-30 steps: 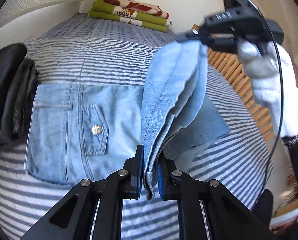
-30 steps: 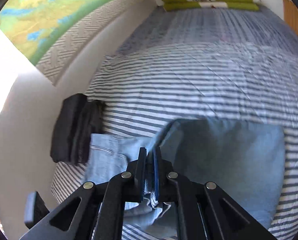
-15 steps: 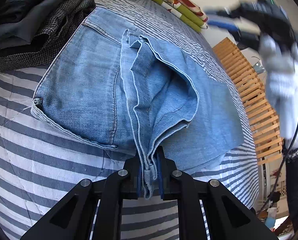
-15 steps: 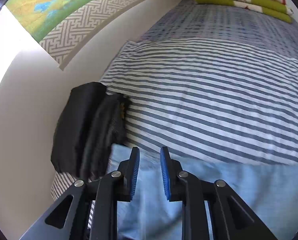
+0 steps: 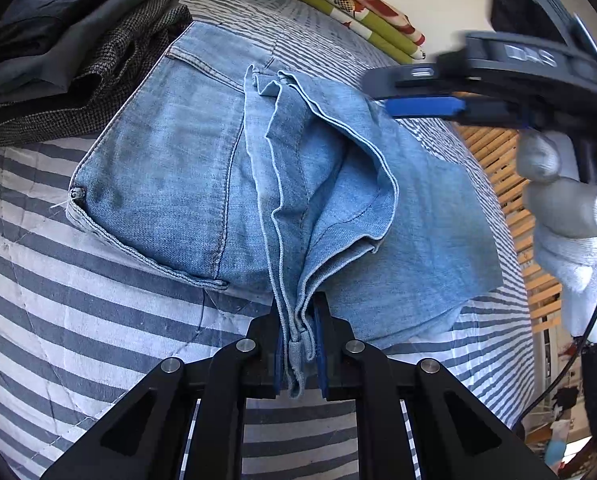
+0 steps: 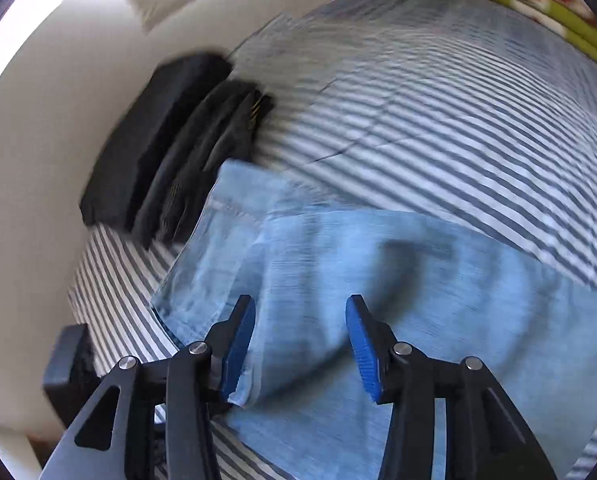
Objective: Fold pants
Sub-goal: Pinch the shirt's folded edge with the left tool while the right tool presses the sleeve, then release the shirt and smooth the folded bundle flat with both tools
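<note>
At the upper left of the left wrist view, the dark folded clothes (image 5: pixel 70 40) are sitting on the striped bedspread (image 5: pixel 78 320), and the waistband end of the pants (image 5: pixel 170 184) is lying just beside them; take care that the fold is not creeping onto that pile. The pants are resting across the middle of the frame, with their hem ends doubled back over the seat.

At lower centre, your left gripper (image 5: pixel 298 354) is clamping narrowly on the bunched hems (image 5: pixel 294 320). Several layers are pinched there and they are fanning upward unevenly, so, as I judge it, you are better off lowering that bundle flat and squaring its edges with the waistband edge before releasing. Letting go while the layers are standing up probably means a lumpy fold.

At the upper right of that frame, your right gripper (image 5: pixel 422 106) is hovering above the cloth in your gloved hand (image 5: pixel 566 224). In the right wrist view, which is blurred, its jaws are opening, with denim showing under and between the pads (image 6: pixel 240 346) but not being pressed; the left pad seems to be brushing a hem edge at lower left, though I cannot tell for sure. Use this free claw for smoothing the raised ridge in the middle.

Beyond, at the far top right, the green and red folded blankets (image 5: pixel 350 4) are lying well apart.
</note>
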Action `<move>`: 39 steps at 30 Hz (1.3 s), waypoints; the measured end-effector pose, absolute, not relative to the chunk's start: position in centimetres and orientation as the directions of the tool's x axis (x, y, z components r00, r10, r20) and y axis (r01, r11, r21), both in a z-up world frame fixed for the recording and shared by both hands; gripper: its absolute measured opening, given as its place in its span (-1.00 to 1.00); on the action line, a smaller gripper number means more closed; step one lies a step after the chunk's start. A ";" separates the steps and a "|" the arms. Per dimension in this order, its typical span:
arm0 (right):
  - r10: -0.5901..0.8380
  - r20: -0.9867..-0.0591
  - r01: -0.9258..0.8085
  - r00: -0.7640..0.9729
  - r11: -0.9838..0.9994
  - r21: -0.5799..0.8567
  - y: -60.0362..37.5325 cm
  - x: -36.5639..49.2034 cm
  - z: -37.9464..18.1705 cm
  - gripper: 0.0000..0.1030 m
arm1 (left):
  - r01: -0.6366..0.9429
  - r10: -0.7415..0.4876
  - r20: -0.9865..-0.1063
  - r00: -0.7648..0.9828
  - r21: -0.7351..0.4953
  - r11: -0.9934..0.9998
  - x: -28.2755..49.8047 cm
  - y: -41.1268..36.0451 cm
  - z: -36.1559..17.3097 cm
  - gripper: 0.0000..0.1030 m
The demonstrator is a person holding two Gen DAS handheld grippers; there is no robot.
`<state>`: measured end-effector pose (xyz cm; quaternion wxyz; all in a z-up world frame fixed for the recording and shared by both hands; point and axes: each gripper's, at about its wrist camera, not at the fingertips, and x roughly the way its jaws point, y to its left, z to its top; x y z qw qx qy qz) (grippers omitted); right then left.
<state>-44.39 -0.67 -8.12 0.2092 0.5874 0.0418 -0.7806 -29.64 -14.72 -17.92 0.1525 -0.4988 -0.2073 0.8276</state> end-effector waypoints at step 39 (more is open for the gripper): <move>-0.128 -0.942 0.270 -0.310 -0.962 0.042 -2.9 -48.9 -2.7 -0.90 | -0.162 0.422 -0.630 -0.652 -0.428 -0.889 -25.3 -15.3 -10.1 -0.75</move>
